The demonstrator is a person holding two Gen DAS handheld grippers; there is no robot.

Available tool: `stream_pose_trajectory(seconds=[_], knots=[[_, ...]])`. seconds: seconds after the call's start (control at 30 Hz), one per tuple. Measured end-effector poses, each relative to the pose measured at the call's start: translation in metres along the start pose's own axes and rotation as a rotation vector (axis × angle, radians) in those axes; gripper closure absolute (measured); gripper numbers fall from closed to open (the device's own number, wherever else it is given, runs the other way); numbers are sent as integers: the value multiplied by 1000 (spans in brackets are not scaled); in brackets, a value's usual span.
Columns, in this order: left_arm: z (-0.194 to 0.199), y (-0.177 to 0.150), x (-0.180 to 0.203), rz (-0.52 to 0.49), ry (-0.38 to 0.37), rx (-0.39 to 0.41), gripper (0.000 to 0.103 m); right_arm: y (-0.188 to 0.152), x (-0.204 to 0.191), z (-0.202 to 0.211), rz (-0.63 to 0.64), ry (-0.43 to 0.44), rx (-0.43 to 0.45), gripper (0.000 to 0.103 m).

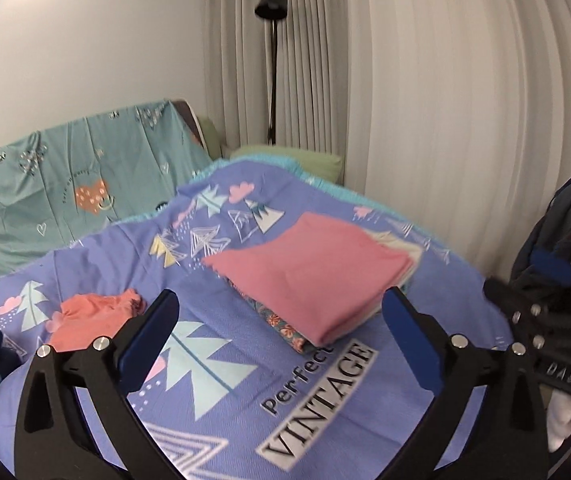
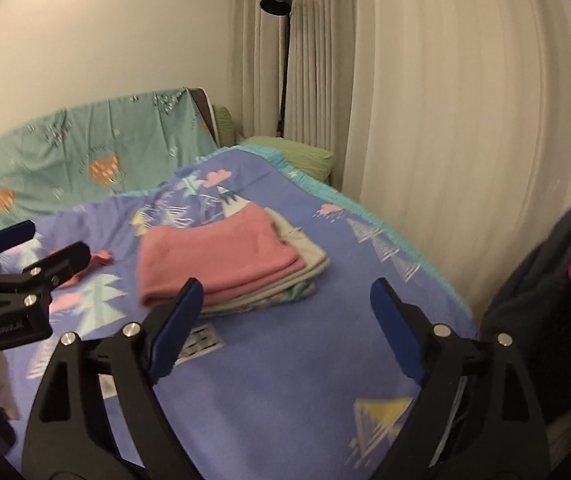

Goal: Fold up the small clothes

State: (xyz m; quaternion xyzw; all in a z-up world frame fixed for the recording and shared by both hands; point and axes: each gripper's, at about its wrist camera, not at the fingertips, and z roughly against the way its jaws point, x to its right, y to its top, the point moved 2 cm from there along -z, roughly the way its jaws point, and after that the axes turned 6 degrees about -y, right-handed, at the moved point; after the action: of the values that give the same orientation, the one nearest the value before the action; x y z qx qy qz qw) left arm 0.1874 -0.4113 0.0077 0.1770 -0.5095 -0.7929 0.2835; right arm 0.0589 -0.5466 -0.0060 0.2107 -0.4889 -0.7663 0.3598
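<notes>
Both claws gape empty over purple blanket; curtains, lamp behind.

Left tongs spread wide — empty, right tongs likewise

Folded pink garment tops a neat stack.

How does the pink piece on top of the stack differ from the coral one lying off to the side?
The pink garment is folded flat with straight edges; the coral garment lies crumpled and unfolded. The pink garment tops a stack of folded clothes; the coral garment sits alone on the blue blanket. The pink looks larger in both views. Neither is touched by the left gripper or the right gripper.
</notes>
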Motion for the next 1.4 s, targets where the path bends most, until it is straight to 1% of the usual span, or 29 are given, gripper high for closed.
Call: stream_pose_trajectory(seconds=[0.13,0.23,0.3,0.37,0.4,0.57,0.83,0.9,1.0,1.17,1.4], knots=[[36,3,6,6,14,39,1,-1,1,27,-4,24,5,11],[52,2,7,19,39,25,1,-1,-3,45,24,19,24,9],[59,-1,7,30,98,-8,1,-1,-6,58,36,27,27,9],[67,-5,7,31,177,-37,1,-2,-7,66,37,24,23,9],[72,-8,7,27,188,-37,1,-3,-8,72,39,26,19,9],[97,-19,7,41,148,-25,1,-10,-13,90,36,38,-2,8],[133,-31,17,45,90,7,1,-21,-18,121,48,16,-6,8],[140,-34,17,55,78,7,1,-23,-18,128,44,6,3,8],[147,-40,20,56,54,-15,1,-27,-16,136,39,-3,6,8],[163,-50,27,24,62,-28,1,-36,-14,149,26,-24,-7,8],[184,-60,19,52,35,-19,1,-40,-16,170,17,-31,-6,8]])
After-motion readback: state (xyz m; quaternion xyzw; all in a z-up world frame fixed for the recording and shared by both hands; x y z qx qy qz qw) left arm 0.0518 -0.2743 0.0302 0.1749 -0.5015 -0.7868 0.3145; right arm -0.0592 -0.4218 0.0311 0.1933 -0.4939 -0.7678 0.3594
